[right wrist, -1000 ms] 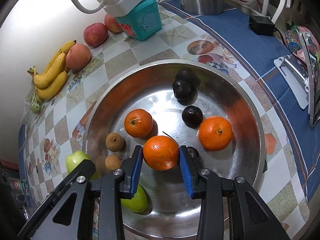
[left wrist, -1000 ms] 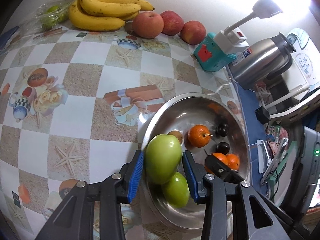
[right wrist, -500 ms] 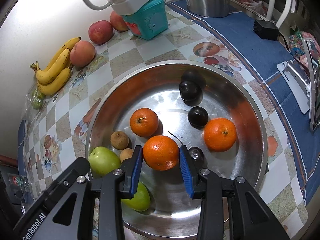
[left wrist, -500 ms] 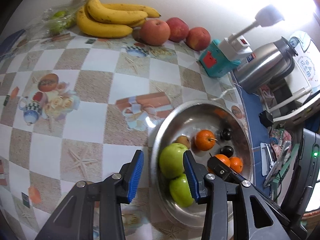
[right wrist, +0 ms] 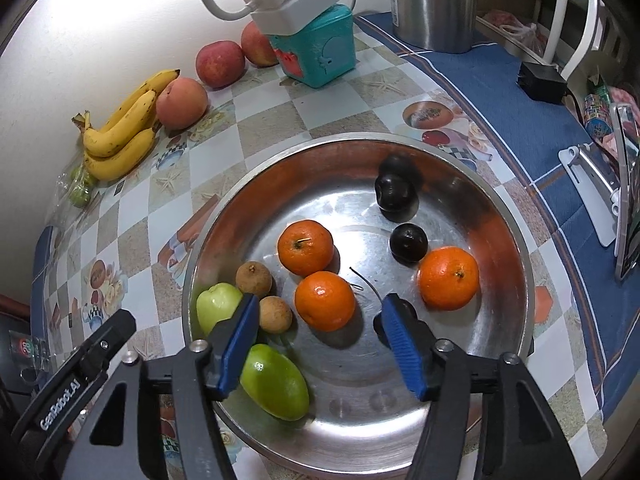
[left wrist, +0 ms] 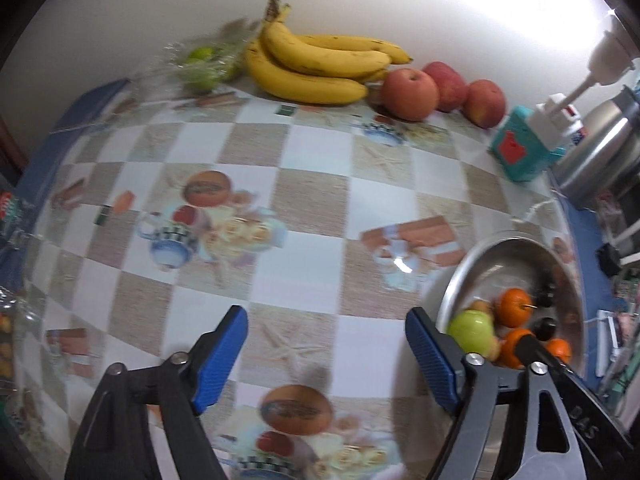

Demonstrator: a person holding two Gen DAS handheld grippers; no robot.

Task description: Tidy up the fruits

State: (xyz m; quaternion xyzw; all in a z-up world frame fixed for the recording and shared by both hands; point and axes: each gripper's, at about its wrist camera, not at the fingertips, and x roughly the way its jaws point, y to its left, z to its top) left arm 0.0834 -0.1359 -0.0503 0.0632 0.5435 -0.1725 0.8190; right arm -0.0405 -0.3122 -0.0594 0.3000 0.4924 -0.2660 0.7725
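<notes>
A: That steel bowl (right wrist: 516, 240) is a wide, shallow, shiny round thing, sitting on the bench (left wrist: 304, 200) with its glossy checkered cloth.

B: What's in the bowl?

A: Three dimpled oranges: one (right wrist: 325, 300) near the middle, one (right wrist: 305, 246) just beyond it, one (right wrist: 449, 278) toward the right wall. Two smooth green apples by the near-left rim, one (right wrist: 218, 307) upright, the other (right wrist: 276, 382) lying lower. Two rough brown longans (right wrist: 253, 279) between the apples and the oranges, and small dark glossy plums (right wrist: 408, 242) on the far side.

B: And the right gripper (right wrist: 320, 346)?

A: Jaws have just been opening; the blue ribbed pads stand clear of the middle orange, which rests on the bowl floor a little beyond them. Released, grasping nothing.

B: The left gripper (left wrist: 326, 356)?

A: It has also just opened, wide, over bare cloth left of the bowl. Nothing between its pads.

B: Outside the bowl?

A: Along the wall beyond it, a curved bunch of yellow bananas (left wrist: 320, 68) and three round red apples (left wrist: 409, 94).
</notes>
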